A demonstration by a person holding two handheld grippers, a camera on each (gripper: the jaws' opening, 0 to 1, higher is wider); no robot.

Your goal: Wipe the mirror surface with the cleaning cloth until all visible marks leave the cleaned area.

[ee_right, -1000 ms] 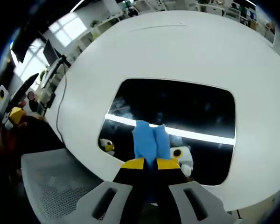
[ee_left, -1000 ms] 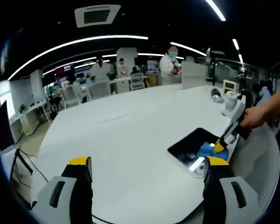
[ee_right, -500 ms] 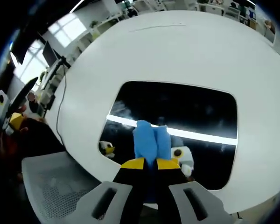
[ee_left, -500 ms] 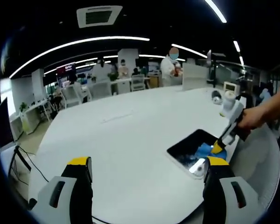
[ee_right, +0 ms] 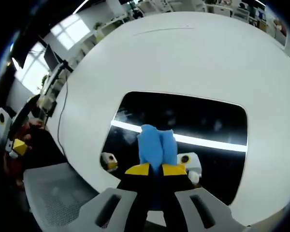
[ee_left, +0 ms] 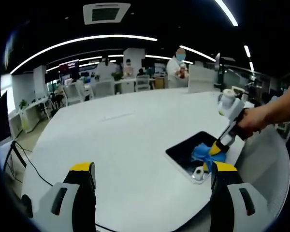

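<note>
A dark rectangular mirror lies flat on the white table, reflecting a bright ceiling light strip. My right gripper is shut on a blue cleaning cloth, which presses on the mirror's near part. In the left gripper view the mirror sits at the table's right edge, with the right gripper and the blue cloth on it, held by a person's hand. My left gripper hangs open above the table, well left of the mirror, with nothing between its fingers.
A grey mesh chair stands just off the table's edge near the mirror. A cable runs along the table's left edge. People, chairs and desks stand beyond the far side of the table.
The left gripper view has shifted, so the mirror sits a bit more leftward. The right gripper and cloth have slid slightly across the mirror. Both grippers keep their state.
</note>
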